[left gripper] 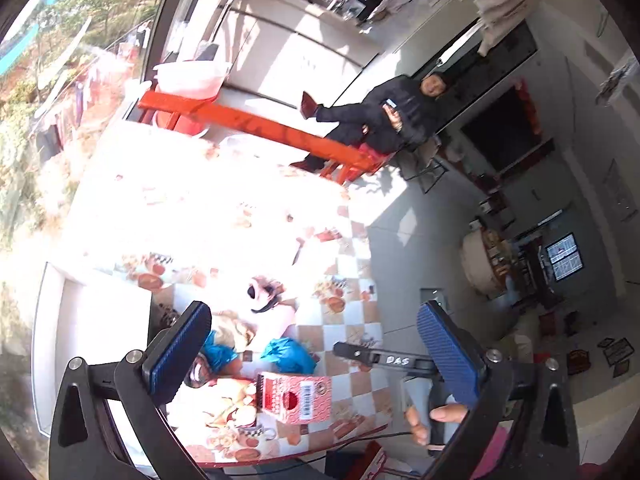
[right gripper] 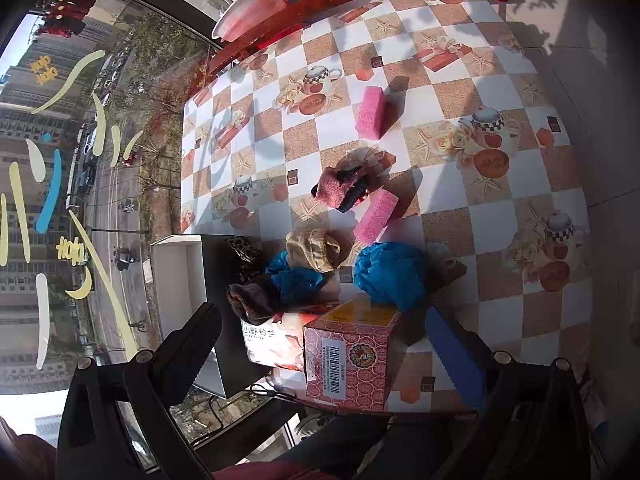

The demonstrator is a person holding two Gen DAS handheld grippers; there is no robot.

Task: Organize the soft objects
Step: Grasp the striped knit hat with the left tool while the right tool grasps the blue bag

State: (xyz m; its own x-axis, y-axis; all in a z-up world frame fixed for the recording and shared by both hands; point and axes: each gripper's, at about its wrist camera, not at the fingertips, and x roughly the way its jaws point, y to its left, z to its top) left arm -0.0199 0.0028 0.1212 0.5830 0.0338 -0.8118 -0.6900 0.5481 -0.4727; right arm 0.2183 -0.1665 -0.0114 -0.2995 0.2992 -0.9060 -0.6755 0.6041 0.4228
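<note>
Socks (right gripper: 340,188), sponges (right gripper: 372,114) and blue bags (right gripper: 388,274) crowd our table (right gripper: 500,208); with both tongs (right gripper: 320,344) (left gripper: 316,344) released, we risk snagging neighbours.

A lived-in home, in a sunlit room beside a big window

A table (right gripper: 500,92) wears a checkered oilcloth printed with teapots, roses and gift boxes, with a red wooden bench (left gripper: 260,126) along its far side. In the left wrist view a person in dark clothes (left gripper: 384,114) sits at the bench's end, on a pale tiled floor (left gripper: 420,232). Behind stand a dark doorway (left gripper: 508,136), shelves crowded with small goods (left gripper: 496,256) and a lit screen (left gripper: 564,256). The floor-to-ceiling window (right gripper: 60,160), decorated with stickers, looks down on a street and apartment blocks, so the room sits high up. Household clutter, including a tissue pack (right gripper: 272,340) and a pink carton (right gripper: 348,356), lies on the table.
</note>
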